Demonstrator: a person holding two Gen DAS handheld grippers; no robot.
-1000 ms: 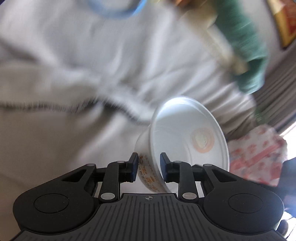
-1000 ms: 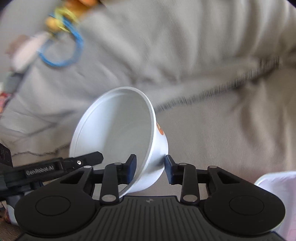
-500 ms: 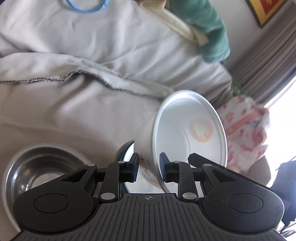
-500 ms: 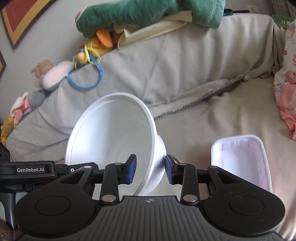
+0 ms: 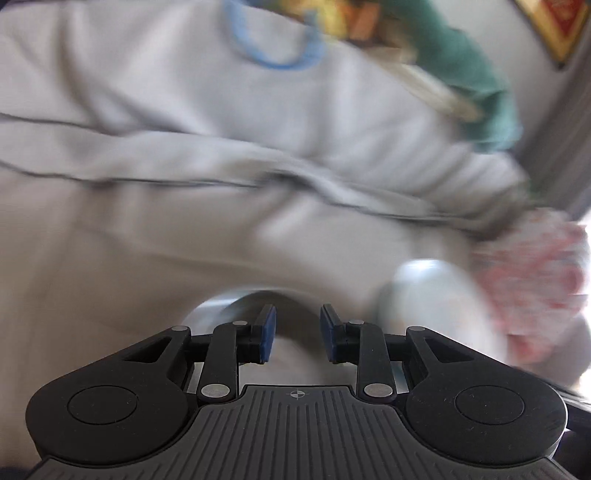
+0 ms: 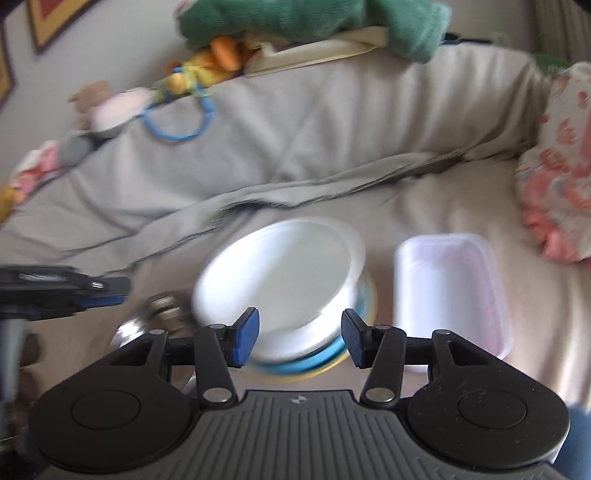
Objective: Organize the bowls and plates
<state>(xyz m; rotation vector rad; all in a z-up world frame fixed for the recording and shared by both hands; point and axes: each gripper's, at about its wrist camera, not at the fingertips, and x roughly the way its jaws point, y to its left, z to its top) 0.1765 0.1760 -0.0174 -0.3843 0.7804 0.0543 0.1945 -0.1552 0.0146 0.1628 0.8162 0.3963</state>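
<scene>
**Both grippers off the bowls, jaws opening**

While both views smear with motion blur, the layout reads ok. Landmark: white bowl [image 6: 284, 280] sitting on a sofa covered by a grey throw [image 6: 332, 122]. Bowl rests on a blue-and-yellow rimmed plate [image 6: 314, 363], only the plate's edge showing under it. Right gripper [image 6: 300, 339] is just in front of the bowl, jaws opening, moderately wide; the bowl's near side sits in the gap but the blue pads [image 6: 243, 341] are clear of it, no grip. Right of the bowl, just beside: empty white rectangular plastic tub [image 6: 452, 291]. Left of the bowl, touching or nearly so: steel bowl [image 6: 162, 314], heavily blurred. Left gripper's tip [image 6: 85, 291] pokes in further left of the bowl.

Left wrist view: left gripper [image 5: 297, 336] jaws opening, narrow-to-medium gap, nothing between them. Steel bowl [image 5: 218, 310] right behind its fingers; white bowl [image 5: 436, 295] to the right, blurred. Pink floral cushion [image 5: 535, 280] right of that. Green plush toy [image 6: 314, 18] on the sofa back, above the bowl.
</scene>
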